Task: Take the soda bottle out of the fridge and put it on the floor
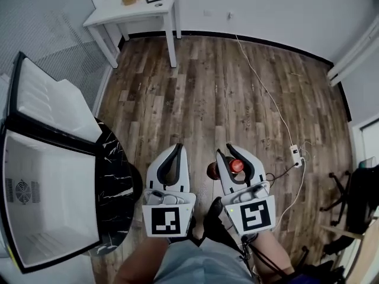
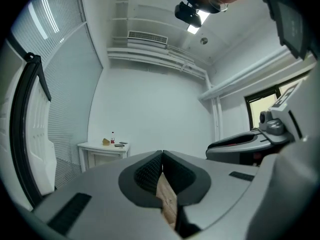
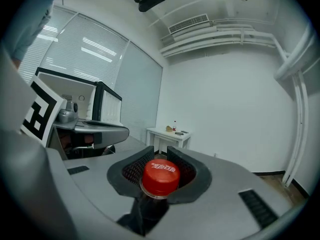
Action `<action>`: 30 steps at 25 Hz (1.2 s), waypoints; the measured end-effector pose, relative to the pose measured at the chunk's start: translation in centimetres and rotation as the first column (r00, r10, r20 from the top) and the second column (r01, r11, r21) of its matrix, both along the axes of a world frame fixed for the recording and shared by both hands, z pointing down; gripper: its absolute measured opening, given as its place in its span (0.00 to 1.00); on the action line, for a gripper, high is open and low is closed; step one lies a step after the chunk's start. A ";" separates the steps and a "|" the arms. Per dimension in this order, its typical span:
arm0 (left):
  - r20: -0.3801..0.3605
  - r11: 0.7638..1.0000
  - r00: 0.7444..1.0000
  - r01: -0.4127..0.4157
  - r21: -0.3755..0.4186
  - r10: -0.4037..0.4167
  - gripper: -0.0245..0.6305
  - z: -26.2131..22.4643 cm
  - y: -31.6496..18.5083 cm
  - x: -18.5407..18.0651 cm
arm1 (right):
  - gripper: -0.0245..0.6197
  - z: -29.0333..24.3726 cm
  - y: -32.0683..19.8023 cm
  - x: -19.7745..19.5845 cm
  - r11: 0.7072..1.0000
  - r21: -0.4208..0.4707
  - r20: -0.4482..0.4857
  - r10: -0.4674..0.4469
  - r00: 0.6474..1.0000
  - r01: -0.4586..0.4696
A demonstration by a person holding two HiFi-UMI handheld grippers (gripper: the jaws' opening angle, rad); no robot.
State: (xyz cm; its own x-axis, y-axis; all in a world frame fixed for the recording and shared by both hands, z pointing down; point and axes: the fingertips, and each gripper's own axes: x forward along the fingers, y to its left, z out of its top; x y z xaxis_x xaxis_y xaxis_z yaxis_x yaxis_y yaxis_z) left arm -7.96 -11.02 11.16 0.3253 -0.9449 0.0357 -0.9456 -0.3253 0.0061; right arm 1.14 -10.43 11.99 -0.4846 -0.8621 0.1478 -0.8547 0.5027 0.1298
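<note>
The soda bottle (image 1: 236, 165) has a red cap and dark contents. My right gripper (image 1: 225, 151) is shut on its neck just under the cap, and the dark body hangs below the jaws over the wooden floor (image 1: 225, 87). In the right gripper view the red cap of the bottle (image 3: 161, 175) sits between the ribbed pads of the right gripper (image 3: 160, 151). My left gripper (image 1: 177, 146) is beside it on the left, shut and holding nothing; the left gripper (image 2: 161, 155) shows its tips touching. The fridge (image 1: 112, 182) stands open at the left, its white inside bare.
The fridge door (image 1: 53, 105) swings out at the upper left. A white table (image 1: 136, 7) with small items stands at the far wall. A white cable and power strip (image 1: 295, 154) lie on the floor at the right, near a dark chair (image 1: 349, 200).
</note>
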 end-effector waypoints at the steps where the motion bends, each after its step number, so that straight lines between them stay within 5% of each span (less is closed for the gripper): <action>1: 0.004 1.000 1.000 -0.011 -0.006 0.011 0.06 0.4 -0.1 0.8 | 0.19 0.4 -0.1 0.8 1.000 -0.007 -0.001 0.011 1.000 -0.011; 10: 0.041 0.994 0.996 -0.080 -0.073 0.083 0.06 5.4 -1.9 6.7 | 0.18 5.5 -1.7 6.3 0.996 -0.048 -0.006 0.072 0.997 -0.072; 30: 0.066 0.956 0.985 -0.139 -0.257 0.161 0.06 23.9 -4.0 11.6 | 0.18 24.3 -3.3 12.2 0.963 -0.224 -0.004 0.151 0.988 -0.149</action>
